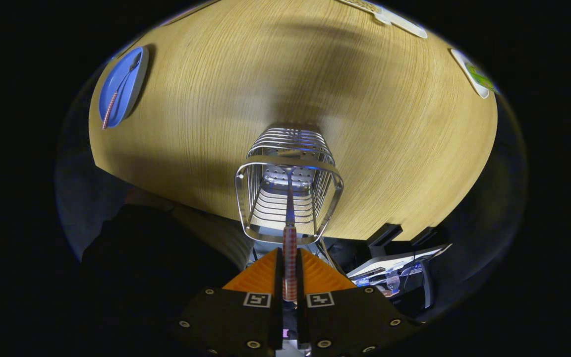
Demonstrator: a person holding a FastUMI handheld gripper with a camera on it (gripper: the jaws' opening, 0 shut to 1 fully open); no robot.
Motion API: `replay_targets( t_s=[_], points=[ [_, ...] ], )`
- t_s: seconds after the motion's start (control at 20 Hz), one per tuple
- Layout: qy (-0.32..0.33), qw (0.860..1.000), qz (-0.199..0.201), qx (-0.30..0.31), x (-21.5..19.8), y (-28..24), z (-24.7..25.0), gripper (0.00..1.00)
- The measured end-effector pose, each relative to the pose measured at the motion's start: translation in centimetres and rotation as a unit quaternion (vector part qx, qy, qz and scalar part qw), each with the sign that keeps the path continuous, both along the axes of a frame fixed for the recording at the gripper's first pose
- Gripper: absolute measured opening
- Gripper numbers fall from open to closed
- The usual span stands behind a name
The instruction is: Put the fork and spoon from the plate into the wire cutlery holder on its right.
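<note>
Right now the gripper (290,277) is clamped on a piece of cutlery (290,248): both fingers (265,272) press against its red-and-white patterned handle, which stands between them, while the metal stem runs forward and down into the wire cutlery holder (289,188). Its working end reaches the perforated bottom of the holder (whether it is the fork or another piece cannot be told from this angle, since the tip is foreshortened and blurred among the wires). The holder sits just ahead of the fingers, seen from above through its open rounded rim, with its horizontal wires shining; it stands on the light wood-grain surface (365,124).

Far off to the left of the holder, well apart from it, lies the blue plate (132,94) near the surface's edge. A spoon (119,89) rests across the plate, its bowl toward the far side and its patterned handle poking out over the plate's near rim.

At the far right of the surface two white flat objects (474,74) lie near the edge, too small and distorted to identify. Below the surface on the near left a dark sleeve (156,248) is visible.
</note>
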State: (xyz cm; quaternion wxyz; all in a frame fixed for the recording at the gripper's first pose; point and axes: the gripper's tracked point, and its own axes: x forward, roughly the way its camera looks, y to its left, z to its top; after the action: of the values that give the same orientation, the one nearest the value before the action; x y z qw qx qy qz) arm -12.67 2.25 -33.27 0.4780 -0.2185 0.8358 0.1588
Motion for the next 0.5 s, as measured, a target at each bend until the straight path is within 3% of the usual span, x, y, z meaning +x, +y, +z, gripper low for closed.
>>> replay_targets(
  t_s=[0.2, 0.4, 0.5],
  points=[
    [-0.023, 0.999, -0.024, 0.020, 0.5, 0.6, 0.1, 0.23],
    [-0.056, 0.996, -0.039, 0.049, 1.1, 1.2, 1.5, 0.25],
    [-0.077, 0.994, -0.048, 0.065, 1.2, 1.6, 2.2, 0.31]
  ],
)
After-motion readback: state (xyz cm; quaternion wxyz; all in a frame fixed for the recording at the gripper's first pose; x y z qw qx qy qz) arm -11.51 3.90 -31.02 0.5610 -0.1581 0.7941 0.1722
